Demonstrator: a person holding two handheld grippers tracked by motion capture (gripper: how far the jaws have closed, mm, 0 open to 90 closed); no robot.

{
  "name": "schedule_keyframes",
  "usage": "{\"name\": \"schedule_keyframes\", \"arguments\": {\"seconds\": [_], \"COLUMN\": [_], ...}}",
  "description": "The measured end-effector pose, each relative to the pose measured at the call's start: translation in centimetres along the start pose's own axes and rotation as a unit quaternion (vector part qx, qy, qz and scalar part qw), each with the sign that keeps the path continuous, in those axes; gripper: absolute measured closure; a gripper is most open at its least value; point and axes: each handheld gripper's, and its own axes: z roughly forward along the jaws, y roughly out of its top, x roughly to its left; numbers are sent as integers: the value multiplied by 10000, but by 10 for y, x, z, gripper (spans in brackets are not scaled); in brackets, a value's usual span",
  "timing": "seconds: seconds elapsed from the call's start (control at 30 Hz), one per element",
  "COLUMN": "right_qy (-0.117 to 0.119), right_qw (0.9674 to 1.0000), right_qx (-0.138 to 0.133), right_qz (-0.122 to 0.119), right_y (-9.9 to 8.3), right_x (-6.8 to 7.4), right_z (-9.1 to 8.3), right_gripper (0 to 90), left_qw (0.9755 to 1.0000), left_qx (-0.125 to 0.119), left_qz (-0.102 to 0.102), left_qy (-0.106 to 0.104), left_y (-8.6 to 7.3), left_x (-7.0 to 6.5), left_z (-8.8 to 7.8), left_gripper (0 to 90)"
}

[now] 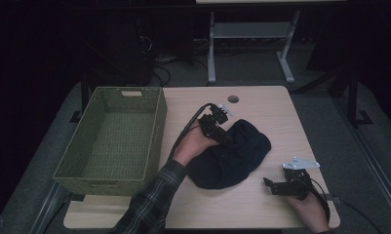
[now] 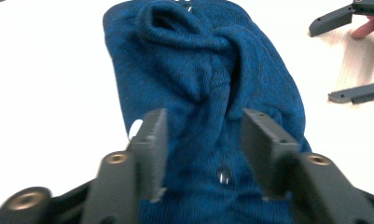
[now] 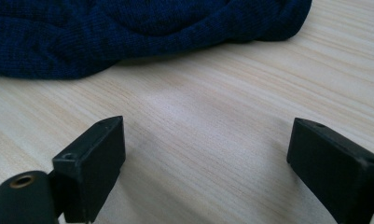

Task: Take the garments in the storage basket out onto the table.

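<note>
While a green woven basket sits empty at the bench's left, a crumpled dark-blue knit cloth lies mid-bench; left gripper fingers spread over it, right gripper fingers spread beside it.

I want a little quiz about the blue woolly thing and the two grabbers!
1. True or false: the blue knit lies inside the basket.
2. Which gripper is over the knit: A) the left gripper or B) the right gripper?
3. Fill in: the right gripper's jaws stand ____ above the bare table.

Key:
1. False. It lies on the table, to the right of the basket.
2. A. Its jaws are apart, with knit showing between them.
3. Open. Nothing is between them.
</note>
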Motion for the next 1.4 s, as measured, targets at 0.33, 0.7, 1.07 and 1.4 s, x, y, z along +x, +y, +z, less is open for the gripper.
{"name": "schedule_keyframes", "arguments": {"seconds": [0.33, 0.7, 1.07, 1.4], "right_qy": [-1, 0, 0, 0], "right_qw": [10000, 10000, 10000, 10000], "right_qx": [1, 1, 2, 4], "right_qz": [0, 2, 2, -1], "right_y": [0, 0, 0, 0], "right_x": [0, 0, 0, 0], "right_z": [0, 0, 0, 0], "right_gripper": [110, 110, 110, 110], "left_qw": [9984, 9908, 9894, 9925], "left_qx": [226, 789, 962, 893], "left_qz": [-419, -868, -941, -796], "left_qy": [292, 680, 548, 245], "left_y": [-34, -65, -77, -81], "left_x": [17, 37, 39, 21], "left_z": [-14, 19, 33, 34], "left_gripper": [897, 898, 899, 899]}}
